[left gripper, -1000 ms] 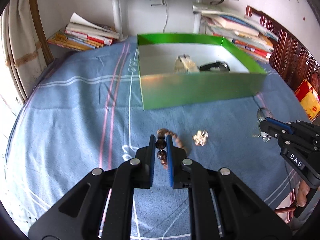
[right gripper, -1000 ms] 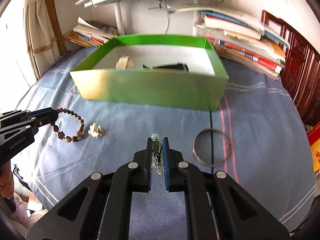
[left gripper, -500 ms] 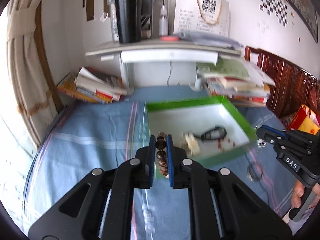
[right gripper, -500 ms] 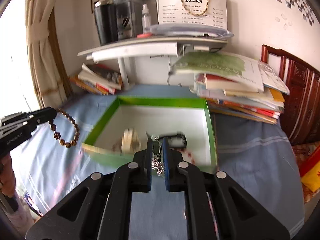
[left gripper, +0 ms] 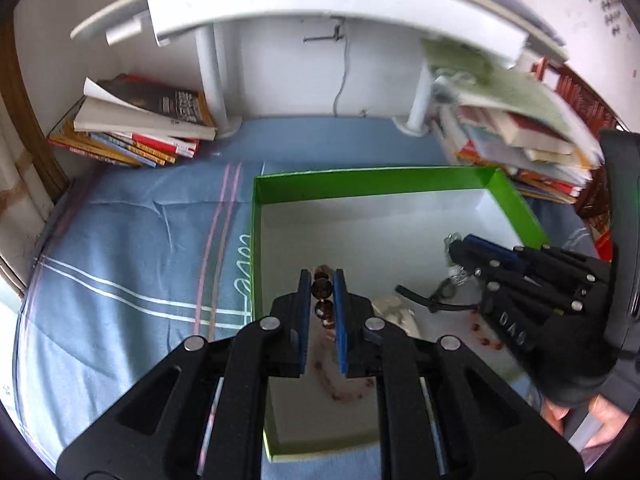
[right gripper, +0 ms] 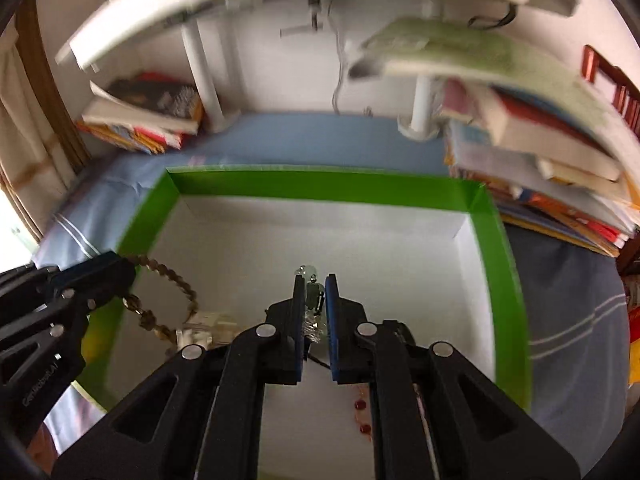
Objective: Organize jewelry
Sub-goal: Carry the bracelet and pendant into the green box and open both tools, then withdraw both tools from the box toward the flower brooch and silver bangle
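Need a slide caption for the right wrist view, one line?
Right tongs clamp a silver chain pendant above the open green box, while left tongs carry a brown bead bracelet.

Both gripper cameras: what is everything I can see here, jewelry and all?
Green box: one, green walls, white floor, on the blue bedsheet.
Bead bracelet: one, brown, hanging from the left gripper over the box.
Pendant necklace: one, silvery chain, pale stone, pinched in the right gripper.
Red bead string: one, on the box floor.
Black item: one, in the box, kind unclear.
Pale object: one, cream, in the box.
Book stacks: two, either side of the white desk.
Left gripper: black, shut on the bracelet.
Right gripper: black, shut on the necklace.
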{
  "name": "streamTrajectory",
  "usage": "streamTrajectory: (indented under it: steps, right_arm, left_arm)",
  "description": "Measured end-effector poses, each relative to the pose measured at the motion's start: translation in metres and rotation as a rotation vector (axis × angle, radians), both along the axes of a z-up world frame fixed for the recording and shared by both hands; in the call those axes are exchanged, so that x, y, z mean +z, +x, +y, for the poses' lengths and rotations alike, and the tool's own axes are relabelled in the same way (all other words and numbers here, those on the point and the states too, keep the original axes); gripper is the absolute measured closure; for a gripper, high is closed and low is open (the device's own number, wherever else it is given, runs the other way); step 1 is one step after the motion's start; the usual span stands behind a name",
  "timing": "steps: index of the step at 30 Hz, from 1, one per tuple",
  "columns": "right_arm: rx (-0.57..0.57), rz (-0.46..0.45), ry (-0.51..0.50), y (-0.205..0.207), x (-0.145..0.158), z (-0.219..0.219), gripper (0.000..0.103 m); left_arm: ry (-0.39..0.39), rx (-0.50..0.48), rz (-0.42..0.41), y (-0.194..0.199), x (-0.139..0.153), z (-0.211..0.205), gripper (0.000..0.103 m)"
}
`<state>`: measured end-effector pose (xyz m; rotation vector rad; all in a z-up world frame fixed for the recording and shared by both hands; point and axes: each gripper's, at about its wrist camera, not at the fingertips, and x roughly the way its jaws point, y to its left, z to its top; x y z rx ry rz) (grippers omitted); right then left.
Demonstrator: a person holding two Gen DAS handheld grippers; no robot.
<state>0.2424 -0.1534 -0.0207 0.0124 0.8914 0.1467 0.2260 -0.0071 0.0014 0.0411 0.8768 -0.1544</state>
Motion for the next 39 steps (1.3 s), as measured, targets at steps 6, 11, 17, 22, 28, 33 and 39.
streamTrajectory:
  steps: [6, 11, 17, 22, 28, 33, 39]
  right_arm:
    - [-0.011, -0.085, 0.064, -0.050, 0.025, -0.028, 0.061]
    - [-0.013, -0.138, 0.048, -0.136, 0.033, -0.058, 0.053]
    - [-0.166, -0.044, -0.008, -0.181, -0.023, -0.099, 0.045]
    - [-0.249, 0.009, -0.002, -0.182, -0.047, -0.121, 0.045]
    - [-0.178, -0.002, 0.019, -0.194, -0.049, -0.101, 0.045]
    - [-0.087, -0.001, -0.001, -0.193, -0.047, -0.070, 0.045]
    - [-0.067, 0.033, -0.025, -0.189, -0.059, -0.053, 0.045]
  left_arm:
    - [0.015, 0.037, -0.083, -0.027, 0.016, 0.010, 0.051]
    - [0.046, 0.014, -0.134, -0.098, 0.027, 0.017, 0.033]
    - [0.036, -0.049, -0.003, -0.147, -0.023, 0.012, 0.032]
    - [0.050, -0.104, 0.071, -0.155, -0.054, -0.009, 0.031]
    - [0.067, -0.161, 0.080, -0.165, -0.067, -0.029, 0.026]
    - [0.063, -0.157, 0.105, -0.158, -0.076, -0.034, 0.026]
    - [0.063, -0.131, 0.126, -0.152, -0.082, -0.033, 0.039]
